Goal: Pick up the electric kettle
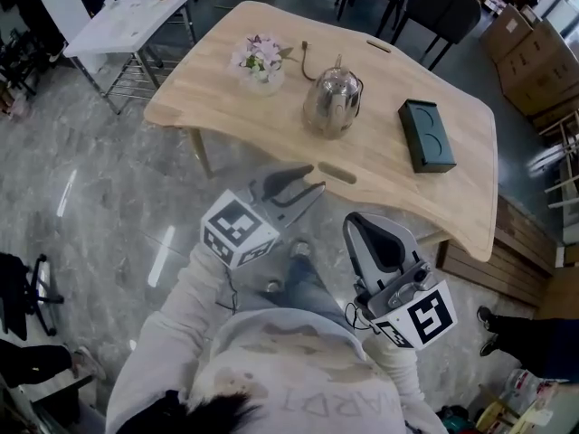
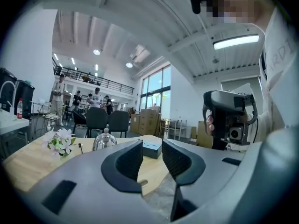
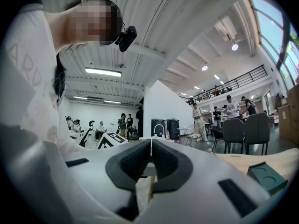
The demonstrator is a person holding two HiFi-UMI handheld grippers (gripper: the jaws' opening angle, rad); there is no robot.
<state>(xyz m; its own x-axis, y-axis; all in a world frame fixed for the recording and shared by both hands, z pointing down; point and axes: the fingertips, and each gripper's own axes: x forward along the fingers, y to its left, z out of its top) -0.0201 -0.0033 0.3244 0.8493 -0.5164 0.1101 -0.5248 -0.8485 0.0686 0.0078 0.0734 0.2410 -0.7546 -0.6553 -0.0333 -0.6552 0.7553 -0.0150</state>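
Observation:
The shiny metal electric kettle stands upright near the middle of the pale wooden table, and also shows in the left gripper view as the kettle far ahead. My left gripper hovers off the table's near edge, short of the kettle. Its jaws stand open with nothing between them, as the left gripper shows in its own view. My right gripper is lower right, over the floor. In its own view the right gripper is shut on nothing.
A bunch of flowers sits left of the kettle and a dark green box to its right. A white side table stands back left, chairs behind, cardboard boxes back right. Several people stand far off.

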